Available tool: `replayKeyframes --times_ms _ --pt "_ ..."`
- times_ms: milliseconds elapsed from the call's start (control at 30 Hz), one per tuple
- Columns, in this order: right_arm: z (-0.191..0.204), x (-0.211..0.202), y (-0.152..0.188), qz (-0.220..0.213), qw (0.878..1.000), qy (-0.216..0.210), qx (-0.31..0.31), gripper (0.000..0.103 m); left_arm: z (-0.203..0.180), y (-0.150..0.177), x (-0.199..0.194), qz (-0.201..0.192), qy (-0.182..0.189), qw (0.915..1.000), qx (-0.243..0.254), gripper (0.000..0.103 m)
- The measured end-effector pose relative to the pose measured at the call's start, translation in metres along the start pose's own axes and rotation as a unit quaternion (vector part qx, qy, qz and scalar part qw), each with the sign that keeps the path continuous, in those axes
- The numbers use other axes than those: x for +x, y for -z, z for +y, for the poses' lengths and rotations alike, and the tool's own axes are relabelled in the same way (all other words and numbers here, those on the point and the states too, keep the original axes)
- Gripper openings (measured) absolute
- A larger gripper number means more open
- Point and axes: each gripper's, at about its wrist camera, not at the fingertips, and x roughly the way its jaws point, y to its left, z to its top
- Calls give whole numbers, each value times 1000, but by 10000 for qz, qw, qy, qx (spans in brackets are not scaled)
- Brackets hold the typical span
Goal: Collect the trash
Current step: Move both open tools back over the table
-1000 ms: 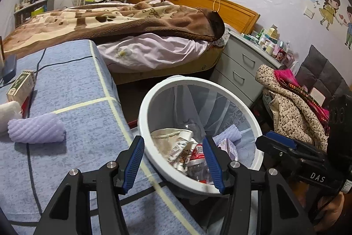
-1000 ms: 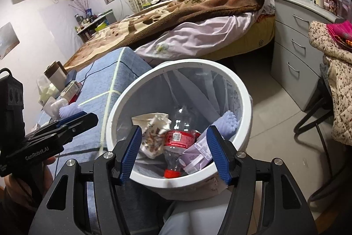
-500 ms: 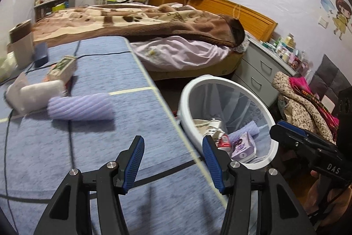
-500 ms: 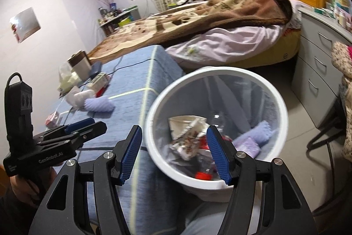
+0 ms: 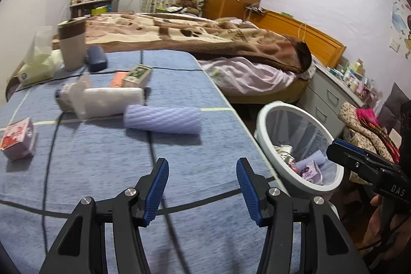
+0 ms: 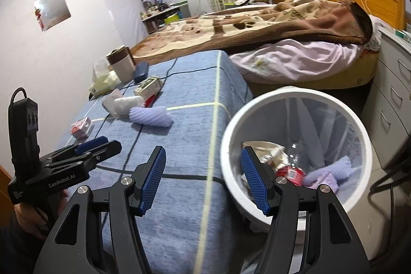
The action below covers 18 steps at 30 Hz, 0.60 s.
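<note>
A white trash bin (image 5: 277,103) (image 6: 282,92) stands on the floor beside the blue-covered table (image 5: 102,166) (image 6: 190,130). It holds a bottle, wrappers and a purple roll. On the table lie a purple ribbed roll (image 5: 161,118) (image 6: 151,116), a white roll (image 5: 113,100) (image 6: 128,102), a small pink carton (image 5: 19,141) (image 6: 81,129) and a green box (image 5: 137,75) (image 6: 149,87). My left gripper (image 5: 203,163) (image 6: 97,145) hovers open over the table, short of the purple roll, nothing between its fingers. My right gripper (image 6: 203,153) (image 5: 341,148) is open and empty, straddling the table edge and the bin rim.
A cup (image 5: 72,43), a tissue box (image 5: 36,68) and a dark case (image 5: 96,58) stand at the table's far end. Black cables cross the cloth. A bed (image 5: 205,43) lies behind, and drawers (image 5: 331,94) and a chair with clothes (image 5: 364,125) stand right of the bin.
Both grippers have swung left, away from over the bin toward the table. The bin has slid to the right of both views and the table items have come into view. Jaws unchanged.
</note>
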Motion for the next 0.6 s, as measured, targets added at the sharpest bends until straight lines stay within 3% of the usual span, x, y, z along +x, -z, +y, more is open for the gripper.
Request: replayKeyframes --times_ms 600 --pt "50 21 -16 143 9969 -433 -639 63 70 4 -23 -145 -691 9961 -526 55"
